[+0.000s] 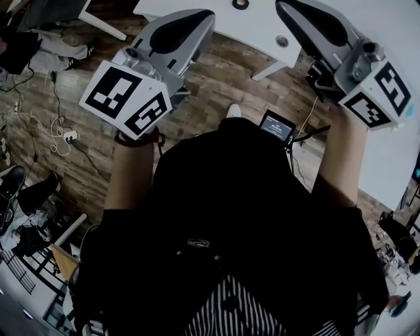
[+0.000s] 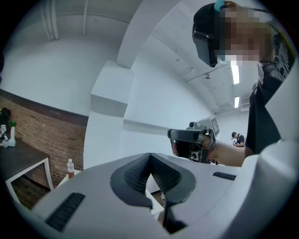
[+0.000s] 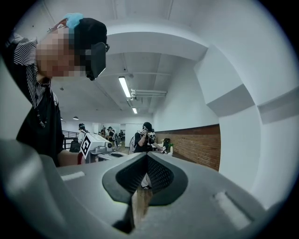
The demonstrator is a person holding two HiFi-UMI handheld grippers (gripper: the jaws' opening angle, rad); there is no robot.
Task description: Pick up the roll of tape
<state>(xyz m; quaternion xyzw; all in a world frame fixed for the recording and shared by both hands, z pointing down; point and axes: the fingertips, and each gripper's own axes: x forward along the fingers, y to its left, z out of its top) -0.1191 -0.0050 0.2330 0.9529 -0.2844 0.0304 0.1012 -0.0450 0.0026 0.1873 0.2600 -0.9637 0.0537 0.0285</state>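
Both grippers are held up level in front of the person's chest, and neither holds anything. My left gripper (image 1: 197, 23) is at the upper left of the head view, its marker cube (image 1: 128, 97) near the hand. Its jaws meet at the tip in the left gripper view (image 2: 150, 155), shut and empty. My right gripper (image 1: 289, 13) is at the upper right; its jaws are also shut and empty (image 3: 147, 155). A dark ring (image 1: 240, 3) lies on the white table (image 1: 262, 26) at the top edge; it may be the roll of tape, but it is cut off.
Below lies a wood floor with loose cables (image 1: 59, 134) at the left. A small screen device (image 1: 276, 126) hangs at the person's front. A bottle (image 2: 70, 167) stands on a side table by a brick wall. Other people (image 3: 145, 135) stand further off.
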